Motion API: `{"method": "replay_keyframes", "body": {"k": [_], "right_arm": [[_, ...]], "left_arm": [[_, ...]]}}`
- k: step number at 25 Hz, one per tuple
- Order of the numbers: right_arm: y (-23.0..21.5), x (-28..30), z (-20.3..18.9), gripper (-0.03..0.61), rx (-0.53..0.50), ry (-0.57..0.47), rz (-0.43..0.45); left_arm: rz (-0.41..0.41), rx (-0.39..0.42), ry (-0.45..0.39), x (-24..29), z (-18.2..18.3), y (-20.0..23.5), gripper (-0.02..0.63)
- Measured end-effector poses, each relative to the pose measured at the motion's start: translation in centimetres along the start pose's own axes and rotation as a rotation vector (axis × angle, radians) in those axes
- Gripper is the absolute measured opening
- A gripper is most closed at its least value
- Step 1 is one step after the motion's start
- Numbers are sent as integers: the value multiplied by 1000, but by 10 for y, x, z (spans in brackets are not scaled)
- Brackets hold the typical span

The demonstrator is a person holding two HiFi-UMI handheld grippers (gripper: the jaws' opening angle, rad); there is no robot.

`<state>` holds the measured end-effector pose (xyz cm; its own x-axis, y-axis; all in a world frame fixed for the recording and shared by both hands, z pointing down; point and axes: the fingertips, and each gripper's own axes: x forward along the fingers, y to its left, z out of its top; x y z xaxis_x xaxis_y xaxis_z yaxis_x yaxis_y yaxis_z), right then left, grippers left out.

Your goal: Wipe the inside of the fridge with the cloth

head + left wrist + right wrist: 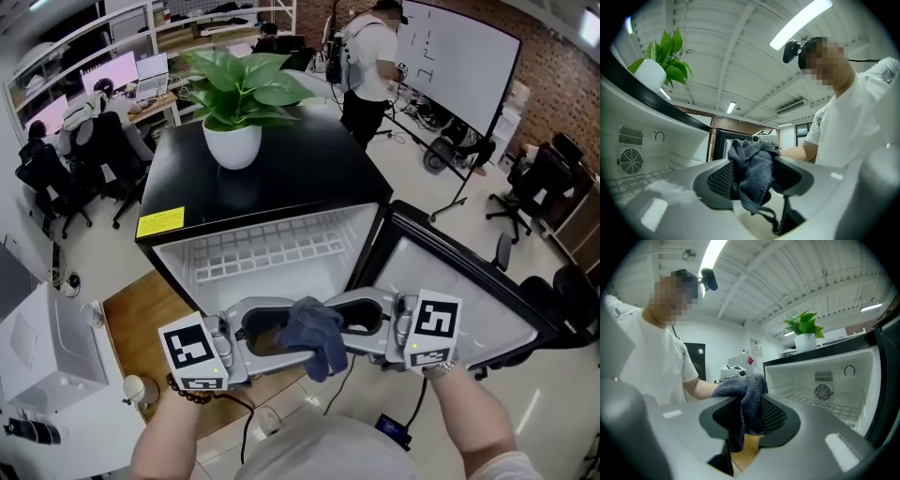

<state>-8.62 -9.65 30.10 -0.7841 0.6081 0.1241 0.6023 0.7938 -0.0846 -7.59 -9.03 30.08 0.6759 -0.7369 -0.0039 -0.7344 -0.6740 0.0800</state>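
Cloth (317, 339): dark blue, bunched, hanging just outside the open fridge (281, 187), betw. both grippers.
R gripper (750, 420): jaws pinching cloth.
L gripper (752, 180): jaws spread wide; cloth betw. them, not squeezed.
Grippers: tip to tip at fridge mouth.
Fridge top: potted plant (234, 103).
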Motion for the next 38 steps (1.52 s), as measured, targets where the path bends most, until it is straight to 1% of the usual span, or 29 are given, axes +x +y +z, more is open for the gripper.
{"method": "replay_keyframes", "body": {"k": [2,4,6,8,9,12,14,17,19,22,25,27,29,31,33,38], "right_arm": [[4,1,-1,112,1,15,15],[4,1,-2,112,7,22,1],[2,0,-4,112,13,32,-17],[2,-3,-6,112,19,41,-26],[3,-4,-6,112,23,44,-23],[5,-7,-8,115,36,46,-4],[5,-9,-8,130,39,51,0],[5,-12,-9,144,32,59,-8],[1,-15,-9,156,28,58,-30],[-12,-22,-13,160,10,73,-113],[-30,-28,-18,160,-15,102,-244],[-43,-33,-25,160,-30,140,-331],[-52,-36,-32,158,-37,169,-393],[-57,-39,-34,155,-40,167,-438],[-59,-41,-35,134,-41,151,-471],[-68,-47,-35,60,-33,100,-554]], "left_arm": [[-4,1,-2,4,1,-1,273],[4,-1,-4,5,-1,0,265],[12,-5,-9,4,-2,-1,238],[13,-8,-12,4,-4,-3,195],[9,-10,-12,4,-5,-4,176],[-8,-21,-15,4,-6,-7,147],[-12,-27,-18,3,-7,-8,116],[0,-28,-22,3,-7,-6,101],[29,-29,-31,0,-7,-1,97],[106,-26,-38,-5,-9,15,95],[227,-14,-23,-9,-15,37,94],[308,-4,-3,-9,-19,54,94],[376,8,13,-8,-22,69,94],[433,18,22,-4,-25,83,94],[489,21,25,1,-27,97,95],[628,5,13,11,-29,135,95]]}}
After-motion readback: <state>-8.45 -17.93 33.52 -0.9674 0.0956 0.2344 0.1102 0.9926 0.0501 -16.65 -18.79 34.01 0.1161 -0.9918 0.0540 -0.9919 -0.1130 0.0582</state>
